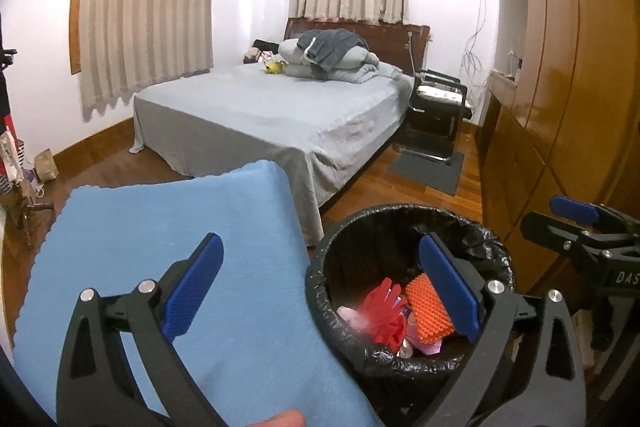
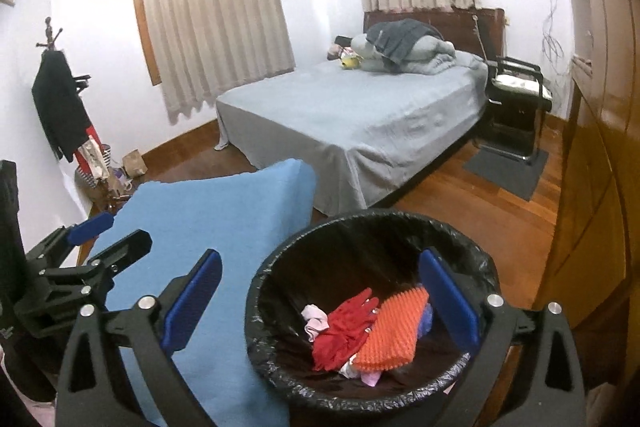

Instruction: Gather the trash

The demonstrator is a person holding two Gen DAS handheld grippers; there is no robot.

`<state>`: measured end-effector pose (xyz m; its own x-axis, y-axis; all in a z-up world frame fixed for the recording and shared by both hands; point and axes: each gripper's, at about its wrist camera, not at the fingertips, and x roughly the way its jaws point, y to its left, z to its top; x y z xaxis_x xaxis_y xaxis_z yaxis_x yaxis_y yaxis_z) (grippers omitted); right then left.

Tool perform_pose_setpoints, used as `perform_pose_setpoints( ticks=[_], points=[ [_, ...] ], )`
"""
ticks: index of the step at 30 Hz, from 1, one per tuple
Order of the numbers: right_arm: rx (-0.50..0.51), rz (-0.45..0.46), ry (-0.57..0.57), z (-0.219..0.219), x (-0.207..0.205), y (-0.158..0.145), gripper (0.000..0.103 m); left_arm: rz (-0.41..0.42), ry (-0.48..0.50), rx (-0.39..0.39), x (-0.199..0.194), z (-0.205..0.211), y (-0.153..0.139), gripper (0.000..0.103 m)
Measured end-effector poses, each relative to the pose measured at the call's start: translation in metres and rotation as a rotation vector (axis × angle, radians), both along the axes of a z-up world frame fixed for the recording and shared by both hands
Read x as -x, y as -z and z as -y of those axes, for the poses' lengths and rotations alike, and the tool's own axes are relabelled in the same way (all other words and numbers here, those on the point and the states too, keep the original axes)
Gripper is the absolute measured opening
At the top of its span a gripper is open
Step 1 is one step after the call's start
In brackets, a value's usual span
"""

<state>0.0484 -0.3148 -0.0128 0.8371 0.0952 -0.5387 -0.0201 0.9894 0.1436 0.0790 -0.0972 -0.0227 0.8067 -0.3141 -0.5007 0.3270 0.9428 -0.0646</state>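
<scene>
Right wrist view: the right gripper [image 2: 320,307] has its fingers spread wide and empty above the lined trash bin [image 2: 280,259]. The red glove [image 2: 344,323] and orange bristled pad [image 2: 396,327] lie between them. The left gripper [image 1: 320,291] is equally wide; I judge both should lift straight clear without snagging the liner.

A: The bin liner [image 2: 276,371] looks like thin black plastic, crinkled and glossy at the rim.

B: Inside, the red glove [image 2: 344,327] seems smooth rubber; the orange pad [image 2: 394,333] is covered in small nubs.

A: The blue cloth [image 1: 168,227] is soft, matt fabric with a fine nap.

B: The right gripper [image 2: 320,303] has matt black plastic arms, ribbed blue pads [image 2: 192,303] and shiny metal pins.

A: The floor [image 2: 460,203] and wardrobe [image 1: 560,47] are glossy varnished wood; the bedsheet [image 1: 260,111] is matt grey cloth.
</scene>
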Motion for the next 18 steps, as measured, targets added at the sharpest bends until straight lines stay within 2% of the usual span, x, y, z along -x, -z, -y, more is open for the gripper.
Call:
perform_pose_setpoints(
  ticks=[7,18],
  points=[
    [0.018,0.022,-0.026,-0.011,0.006,-0.008,0.097,0.032,-0.024,0.01,0.012,-0.01,-0.016,0.096],
    [0.014,0.035,-0.032,-0.016,0.013,-0.01,0.097,0.058,-0.034,0.008,0.025,-0.014,-0.024,0.096]
  ],
)
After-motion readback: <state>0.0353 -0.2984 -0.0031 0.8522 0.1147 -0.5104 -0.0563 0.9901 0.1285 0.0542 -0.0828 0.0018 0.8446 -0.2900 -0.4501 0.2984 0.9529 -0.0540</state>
